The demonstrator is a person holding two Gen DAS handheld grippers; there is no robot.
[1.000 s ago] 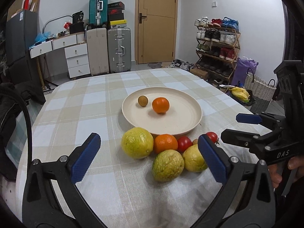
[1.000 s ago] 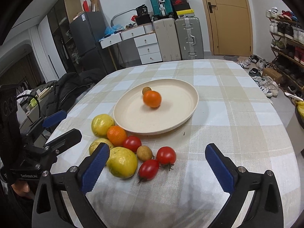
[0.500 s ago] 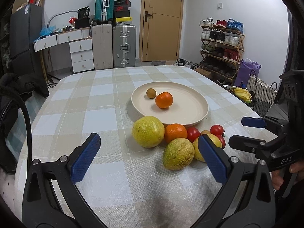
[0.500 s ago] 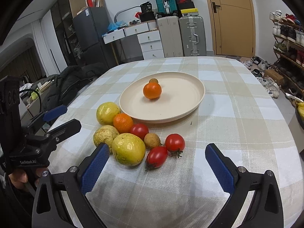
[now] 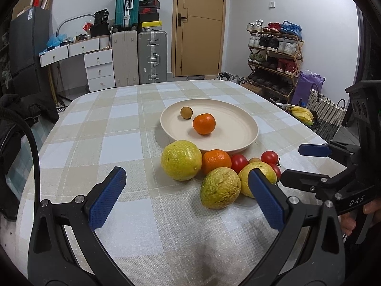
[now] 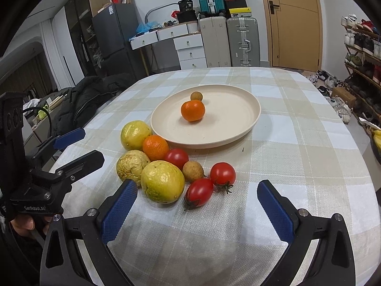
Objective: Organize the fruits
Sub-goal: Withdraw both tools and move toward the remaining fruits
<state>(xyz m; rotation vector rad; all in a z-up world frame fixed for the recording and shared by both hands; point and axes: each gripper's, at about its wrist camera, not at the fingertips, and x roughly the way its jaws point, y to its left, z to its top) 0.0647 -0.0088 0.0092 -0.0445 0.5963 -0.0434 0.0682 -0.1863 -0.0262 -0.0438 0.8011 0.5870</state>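
A round cream plate (image 6: 247, 119) sits on the counter (image 6: 309, 157), which has a checked cloth on it. Two fruits lie on the plate: an orange (image 6: 193, 110) and, just behind it, a small brown fruit (image 6: 196, 95). The two look like they touch in the right wrist view, but in the left wrist view there is a small gap between them.

The other fruits lie in a bunch on the cloth, just beside the near rim of the plate. There is a smooth yellow-green fruit (image 6: 135, 135), a second orange (image 6: 155, 147) touching it, a wrinkled yellow fruit (image 6: 132, 164), and a big yellow fruit (image 6: 162, 181) closest to the right camera. A round red tomato (image 6: 176, 158) sits next to the second orange. A little brown fruit (image 6: 193, 171) rests in the middle of the bunch. Two more tomatoes lie on the right side: a round one (image 6: 223, 174) with a green stem and a long one (image 6: 199, 193).

The left hand-held gripper (image 5: 185, 196) is spread wide and holds nothing. The wrinkled yellow fruit lies between its blue pads (image 5: 107, 199). The right hand-held gripper (image 6: 197, 211) is spread wide too, with nothing in it, and hangs above the cloth near the long tomato. A person's fingers (image 6: 22, 224) hold the left handle.
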